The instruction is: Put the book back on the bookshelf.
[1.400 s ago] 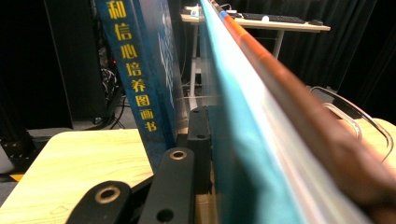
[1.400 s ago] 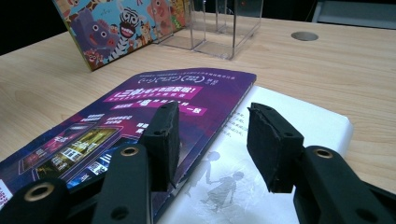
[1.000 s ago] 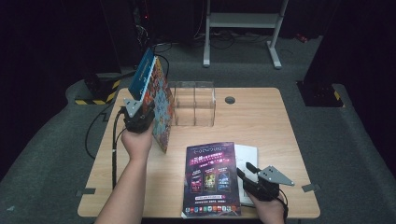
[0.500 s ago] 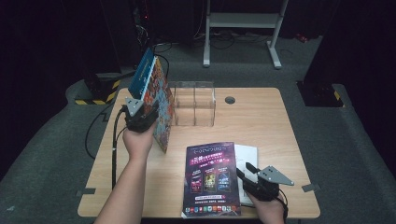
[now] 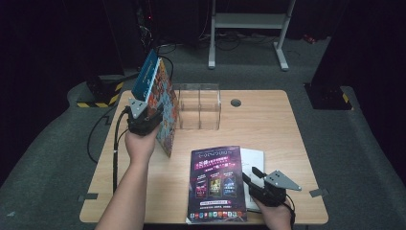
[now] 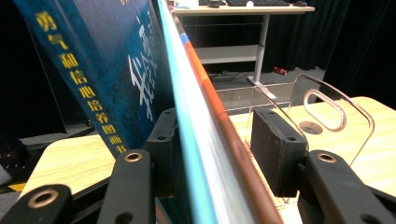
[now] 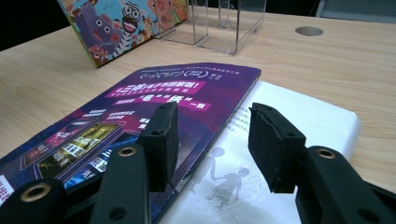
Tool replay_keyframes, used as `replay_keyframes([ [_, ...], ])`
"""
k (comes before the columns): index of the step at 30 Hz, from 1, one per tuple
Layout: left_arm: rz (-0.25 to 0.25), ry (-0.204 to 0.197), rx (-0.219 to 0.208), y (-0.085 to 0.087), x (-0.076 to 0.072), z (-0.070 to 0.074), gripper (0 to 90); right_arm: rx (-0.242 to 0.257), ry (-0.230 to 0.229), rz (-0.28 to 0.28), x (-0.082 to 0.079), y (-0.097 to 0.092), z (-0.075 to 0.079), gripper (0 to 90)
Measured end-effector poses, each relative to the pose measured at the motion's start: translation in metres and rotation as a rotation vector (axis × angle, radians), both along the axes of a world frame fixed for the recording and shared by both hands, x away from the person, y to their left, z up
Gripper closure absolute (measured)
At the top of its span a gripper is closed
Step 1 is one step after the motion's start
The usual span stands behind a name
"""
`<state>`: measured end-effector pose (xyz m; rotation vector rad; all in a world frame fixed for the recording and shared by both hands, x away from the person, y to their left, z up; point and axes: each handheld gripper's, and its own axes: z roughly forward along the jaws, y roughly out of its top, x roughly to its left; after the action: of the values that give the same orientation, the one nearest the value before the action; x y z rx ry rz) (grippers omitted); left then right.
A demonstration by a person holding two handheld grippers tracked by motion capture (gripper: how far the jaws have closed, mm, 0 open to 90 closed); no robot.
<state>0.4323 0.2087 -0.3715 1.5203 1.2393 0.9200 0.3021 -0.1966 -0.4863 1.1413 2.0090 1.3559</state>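
Dark room around me; I am loosening my left claw [image 6: 219,154] from the upright books [image 5: 160,103], jaws just opening; next I am easing them into the clear rack [image 5: 198,106] ahead.

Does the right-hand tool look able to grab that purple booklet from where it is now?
Probably yes. The right tool hovers open right over the purple booklet, straddling its edge where it overlaps the white book, and nothing lies between them.

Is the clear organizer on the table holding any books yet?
Empty: the clear organizer shows bare tabletop through its walls; the books stand beside it.
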Motion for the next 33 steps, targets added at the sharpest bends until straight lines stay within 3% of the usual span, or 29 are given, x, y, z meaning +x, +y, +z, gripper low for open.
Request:
replay_keyframes([
  [10, -0.017, 0.02, -0.011, 0.002, 0.0, 0.005, 50.5, -0.003, 0.0, 0.0, 0.0, 0.0, 0.0, 52.4],
  [15, -0.024, 0.007, -0.03, 0.005, -0.002, 0.009, 50.8, -0.004, -0.001, 0.0, 0.0, 0.0, 0.0, 52.4],
  [33, -0.004, -0.041, -0.02, 0.008, -0.007, 0.021, 49.1, -0.007, 0.003, 0.003, 0.0, 0.001, -0.001, 52.4],
])
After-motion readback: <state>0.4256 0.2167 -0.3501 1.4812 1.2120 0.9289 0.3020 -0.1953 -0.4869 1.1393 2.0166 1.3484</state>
